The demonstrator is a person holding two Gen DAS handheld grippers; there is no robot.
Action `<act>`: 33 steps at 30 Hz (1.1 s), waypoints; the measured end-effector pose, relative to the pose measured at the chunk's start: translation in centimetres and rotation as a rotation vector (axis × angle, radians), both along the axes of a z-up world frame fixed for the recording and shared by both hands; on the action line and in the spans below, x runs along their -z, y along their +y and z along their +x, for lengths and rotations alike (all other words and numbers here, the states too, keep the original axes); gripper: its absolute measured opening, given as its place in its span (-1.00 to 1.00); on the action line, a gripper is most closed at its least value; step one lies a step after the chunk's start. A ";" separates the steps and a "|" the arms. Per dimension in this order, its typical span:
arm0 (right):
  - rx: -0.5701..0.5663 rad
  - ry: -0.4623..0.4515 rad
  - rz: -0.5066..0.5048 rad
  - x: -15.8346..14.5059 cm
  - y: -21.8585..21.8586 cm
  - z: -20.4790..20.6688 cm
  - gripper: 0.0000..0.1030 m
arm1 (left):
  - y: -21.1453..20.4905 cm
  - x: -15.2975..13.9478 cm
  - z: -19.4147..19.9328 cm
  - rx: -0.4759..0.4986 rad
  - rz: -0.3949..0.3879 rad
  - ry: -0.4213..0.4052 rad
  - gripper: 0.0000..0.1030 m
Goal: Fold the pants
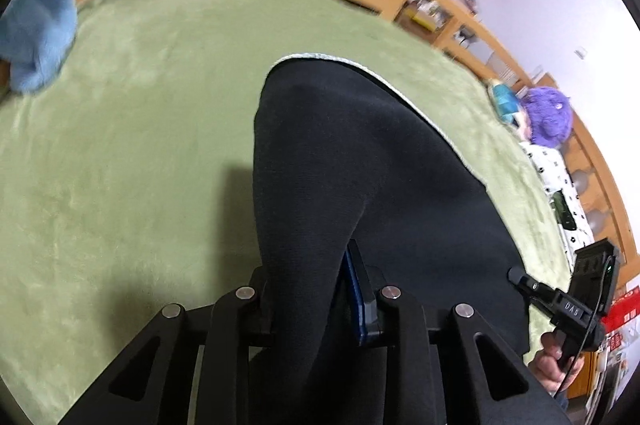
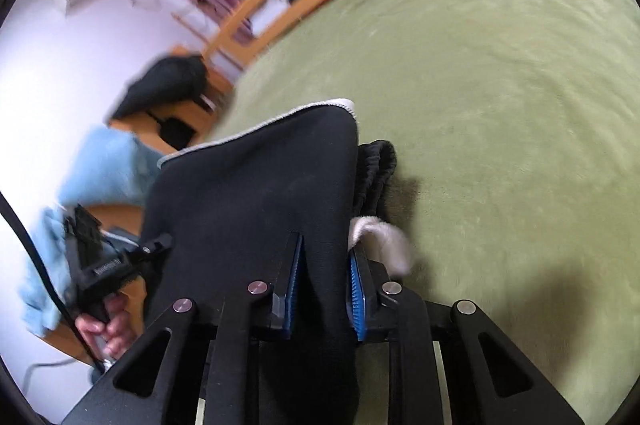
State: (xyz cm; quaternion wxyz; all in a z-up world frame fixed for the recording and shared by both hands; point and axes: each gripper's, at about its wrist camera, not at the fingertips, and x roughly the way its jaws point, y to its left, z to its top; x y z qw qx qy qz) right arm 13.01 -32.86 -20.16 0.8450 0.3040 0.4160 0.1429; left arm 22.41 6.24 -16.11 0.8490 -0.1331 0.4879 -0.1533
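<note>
Left gripper (image 1: pixel 316 289) pinching black pants (image 1: pixel 360 165), right gripper (image 2: pixel 324 285) pinching same pants (image 2: pixel 256 185), lifted over green blanket (image 1: pixel 120 105)

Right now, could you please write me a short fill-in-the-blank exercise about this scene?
1. Both grippers are shut on the ____ pants.
2. The pants hang over a ____ blanket.
3. The left gripper and right gripper each have ____ pads.

Missing words: black; green; blue
</note>
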 end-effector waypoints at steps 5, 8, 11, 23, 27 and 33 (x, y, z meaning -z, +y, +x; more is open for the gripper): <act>-0.010 0.082 -0.148 1.2 0.7 2.0 -0.02 | -0.6 2.5 -0.1 -0.043 0.139 0.015 -0.10; 0.028 0.029 -0.293 -1.6 1.1 -0.6 -0.02 | -0.6 0.5 -2.5 -0.069 0.255 -0.047 -0.08; 0.026 -0.079 -0.320 -4.7 2.4 -4.0 -0.02 | -1.0 -1.9 -5.7 -0.057 0.250 -0.108 -0.05; -0.118 -0.008 -0.478 0.4 7.1 -7.7 -0.28 | -0.8 1.5 -13.6 -0.012 0.227 -0.055 0.11; -0.104 -0.127 -0.438 -3.8 5.6 -8.3 -0.22 | 1.0 -1.9 -12.4 -0.021 0.123 -0.143 0.13; -0.045 -0.176 -0.431 -5.6 5.2 0.5 -0.06 | 0.2 -2.7 -5.7 -0.040 0.151 -0.193 0.13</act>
